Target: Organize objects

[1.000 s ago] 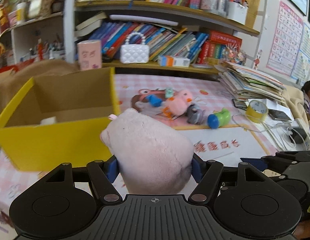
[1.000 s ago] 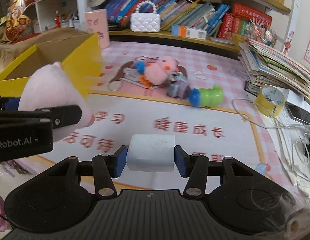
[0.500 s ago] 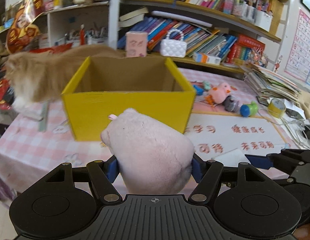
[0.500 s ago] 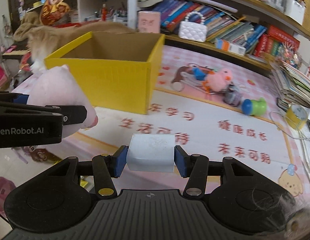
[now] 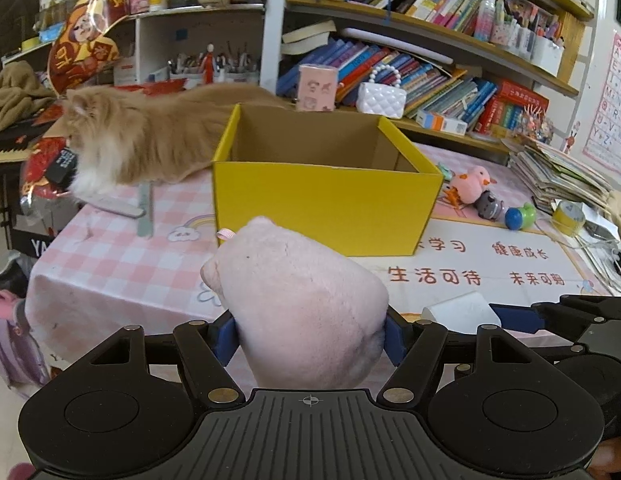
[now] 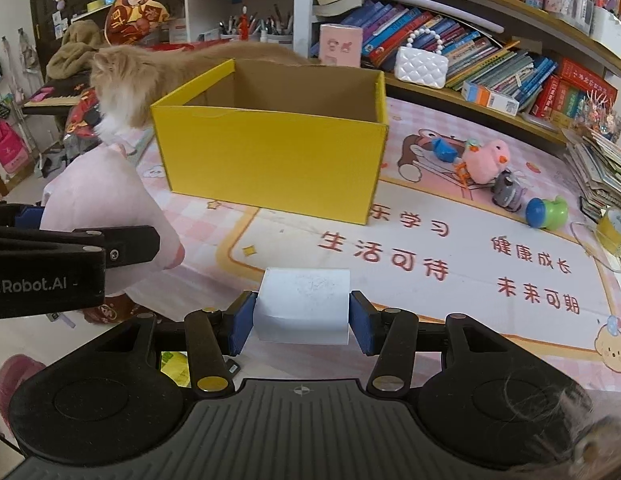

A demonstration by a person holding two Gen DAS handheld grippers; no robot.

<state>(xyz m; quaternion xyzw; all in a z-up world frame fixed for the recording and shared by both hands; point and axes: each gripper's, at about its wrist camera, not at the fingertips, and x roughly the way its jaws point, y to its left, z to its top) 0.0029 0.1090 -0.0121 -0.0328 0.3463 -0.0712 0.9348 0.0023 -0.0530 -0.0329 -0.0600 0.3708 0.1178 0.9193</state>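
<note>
**Carrying two items toward the yellow box**

Gripping a pink plush toy [image 5: 306, 312], the left gripper [image 5: 310, 334] has its blue pads pressed into the toy's soft flanks at lower centre of the left wrist view. The right gripper [image 6: 301, 322] pinches a small white block [image 6: 303, 305] squarely between its pads at lower centre of the right wrist view. Neither item touches the tabletop.

An open yellow box [image 5: 326, 204] stands on the pink checked table cover [image 5: 122, 256], at centre in the left view and upper centre in the right view. Its brown interior shows nothing from these angles, though the floor of it is mostly hidden. To the right of the box, on the printed mat, lie more loose toys: a pink chick plush [image 6: 488, 160], a small grey toy [image 6: 506, 190] and a green and blue toy [image 6: 546, 212].

A long-haired ginger cat [image 5: 142, 136] stands on the table just behind the box's left corner.

The step in hand looks like transport, with both loads held short of the box. Next, each gripper probably needs to come over the rim before its fingers part, one at a time so the two do not crowd the opening. The cat could get in the way.
</note>
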